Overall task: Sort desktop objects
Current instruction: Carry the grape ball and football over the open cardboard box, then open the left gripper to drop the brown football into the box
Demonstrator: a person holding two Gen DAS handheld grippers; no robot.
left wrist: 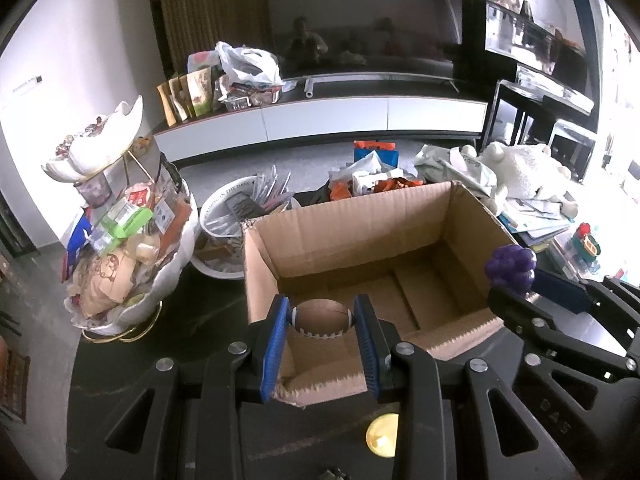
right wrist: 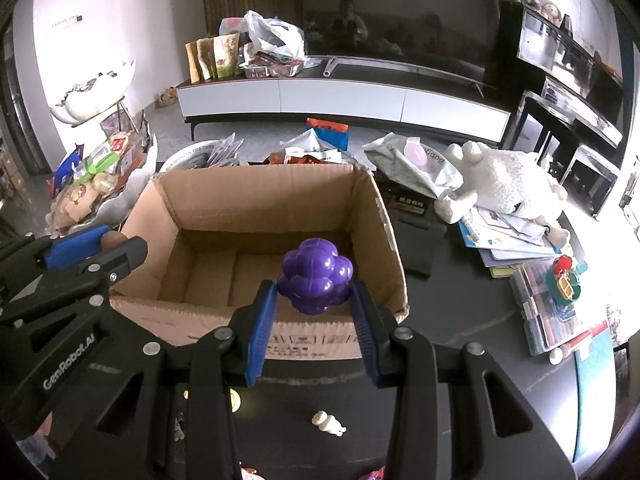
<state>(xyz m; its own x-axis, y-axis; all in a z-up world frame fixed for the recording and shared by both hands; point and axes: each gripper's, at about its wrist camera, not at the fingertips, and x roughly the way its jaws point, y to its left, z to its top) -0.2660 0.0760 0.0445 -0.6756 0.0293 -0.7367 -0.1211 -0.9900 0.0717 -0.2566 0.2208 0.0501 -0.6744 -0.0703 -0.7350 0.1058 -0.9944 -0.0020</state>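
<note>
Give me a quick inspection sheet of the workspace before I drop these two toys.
Surface: dark tabletop, crowded.
Job's things: open cardboard box, inside looks empty; toy football; purple grape toy.
Clutter: small white figurine, yellow disc, white plush, snack stand, clear storage case.
Grippers: left gripper clamps the football, right gripper the grapes, both at the box's near edge.
Cables: nothing seen.
Surroundings: television on a white cabinet.

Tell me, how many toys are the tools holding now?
2. The football is in the left tool; the purple grapes are in the right tool, both above the box.
</note>
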